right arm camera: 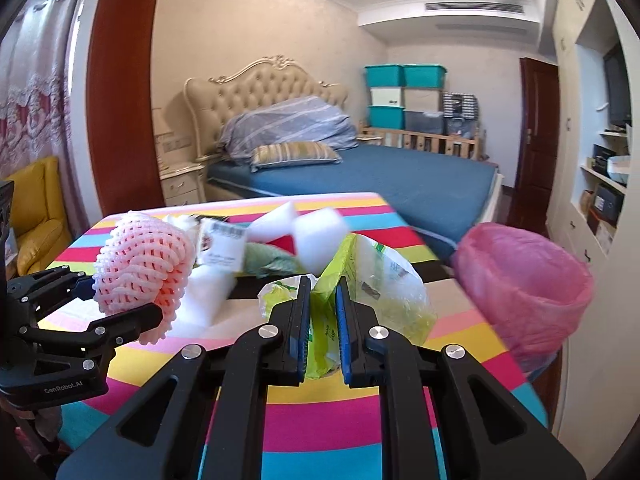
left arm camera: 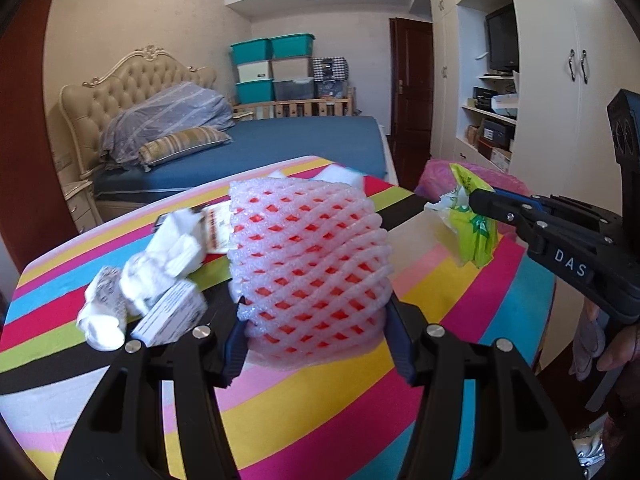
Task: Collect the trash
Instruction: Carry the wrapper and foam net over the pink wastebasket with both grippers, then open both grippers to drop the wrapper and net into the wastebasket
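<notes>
My left gripper [left arm camera: 316, 312] is shut on a pink foam fruit net [left arm camera: 308, 264], held just above the striped table; the same net [right arm camera: 140, 272] shows at the left of the right wrist view, between the left gripper's fingers [right arm camera: 120, 320]. My right gripper [right arm camera: 323, 280] is shut on a green and clear plastic wrapper [right arm camera: 372, 284], lifted off the table. From the left wrist view that wrapper [left arm camera: 470, 220] hangs from the right gripper's fingertips [left arm camera: 480, 200] at the right. A bin with a pink liner [right arm camera: 524, 288] stands past the table's right edge.
Crumpled white tissues [left arm camera: 160, 264], a small printed box [left arm camera: 172, 316], white foam blocks [right arm camera: 320, 236] and a labelled packet [right arm camera: 224, 248] lie on the striped tablecloth [left arm camera: 320, 408]. Beyond are a bed [right arm camera: 380, 180], stacked storage boxes [left arm camera: 272, 68] and a wardrobe [left arm camera: 560, 80]. A person's hand [left arm camera: 616, 348] holds the right gripper.
</notes>
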Demonstrator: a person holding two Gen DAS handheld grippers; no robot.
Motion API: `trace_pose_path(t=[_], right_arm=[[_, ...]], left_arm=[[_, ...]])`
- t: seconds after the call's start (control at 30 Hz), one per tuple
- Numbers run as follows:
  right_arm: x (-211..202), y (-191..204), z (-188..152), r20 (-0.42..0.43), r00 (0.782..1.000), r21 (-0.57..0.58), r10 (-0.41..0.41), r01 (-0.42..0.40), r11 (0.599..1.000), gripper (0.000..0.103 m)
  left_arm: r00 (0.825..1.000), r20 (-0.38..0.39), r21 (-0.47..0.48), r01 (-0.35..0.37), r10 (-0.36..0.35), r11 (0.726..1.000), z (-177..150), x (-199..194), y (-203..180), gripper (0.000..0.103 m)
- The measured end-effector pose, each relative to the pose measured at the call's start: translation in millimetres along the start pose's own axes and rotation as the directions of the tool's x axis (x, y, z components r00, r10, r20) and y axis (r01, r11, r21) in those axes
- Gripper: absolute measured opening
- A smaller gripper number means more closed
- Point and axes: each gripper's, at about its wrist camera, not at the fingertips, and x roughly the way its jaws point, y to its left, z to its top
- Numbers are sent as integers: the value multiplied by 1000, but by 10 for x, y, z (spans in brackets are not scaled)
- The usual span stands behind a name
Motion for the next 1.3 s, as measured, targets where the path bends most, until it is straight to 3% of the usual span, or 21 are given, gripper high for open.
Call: trace_pose_path(t=[0.33,0.6,0.7,0.9,1.03,1.3], right_arm=[[-254,-849,149,58,989,64,-134,130,989,13],[-194,-1583,316,57,978,116,-199,191,975,13],[-97,-1852,366,40,972,121,-229,223,967,13],[29,-2306,382,28,973,174,-227,219,960,14],[156,-2579,328,17,975,211,-221,212,954,14],[352,-2947,288,6,979,286,-203,193,939,14]], left_arm=[[986,-65,69,157,-153,985,538,497,-719,56],[976,-108,105,200,-189,974,1017,1002,-1248,56],[965,-115,110,246,-234,963,1229,1215,-1432,56],[943,-143,74,315,-302,946,1603,1674,-1762,56],[943,-160,102,310,-292,945,1747,1964,-1995,56],[930,-200,55,323,-307,945,1962,2516,-2363,57]])
